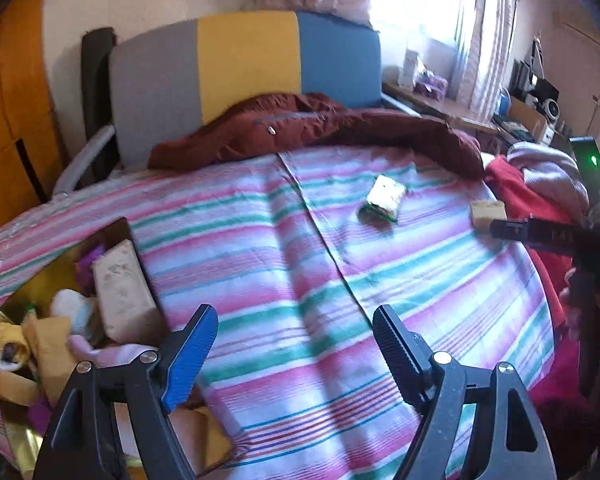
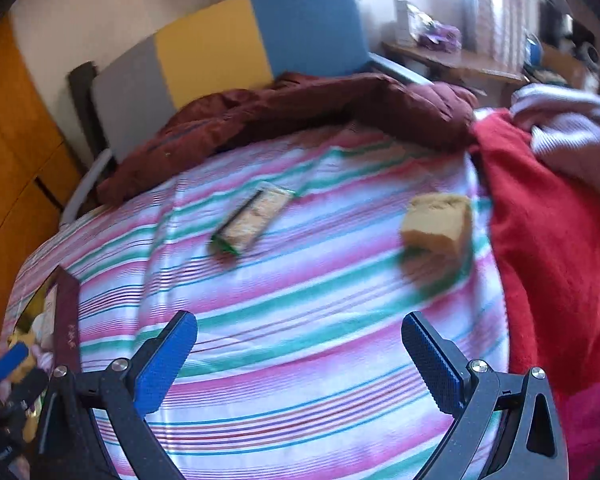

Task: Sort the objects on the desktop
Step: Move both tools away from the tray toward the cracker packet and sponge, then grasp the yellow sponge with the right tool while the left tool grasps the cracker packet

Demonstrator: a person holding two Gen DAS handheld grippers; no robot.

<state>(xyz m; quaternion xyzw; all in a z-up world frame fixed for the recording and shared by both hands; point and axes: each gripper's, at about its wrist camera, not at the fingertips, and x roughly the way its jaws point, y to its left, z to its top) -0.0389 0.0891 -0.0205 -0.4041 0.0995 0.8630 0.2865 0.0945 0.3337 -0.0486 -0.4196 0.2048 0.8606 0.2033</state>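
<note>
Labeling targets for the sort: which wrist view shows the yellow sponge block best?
Right wrist view. The yellow sponge block sits large and unobstructed on the striped cloth, top and side faces visible, only slightly blurred. In the left wrist view the same block is small, near the right edge, and partly covered by the right gripper's fingertip.

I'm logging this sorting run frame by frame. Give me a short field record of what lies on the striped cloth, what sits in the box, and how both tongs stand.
surface: striped cloth
loose items: green packet, tan block, lying apart
box: at the cloth's left edge, already holding a pale carton and soft bits
left tongs: open, empty, beside the box
right tongs: open, empty, short of the tan block
beyond cloth: maroon jacket, red fabric
</note>
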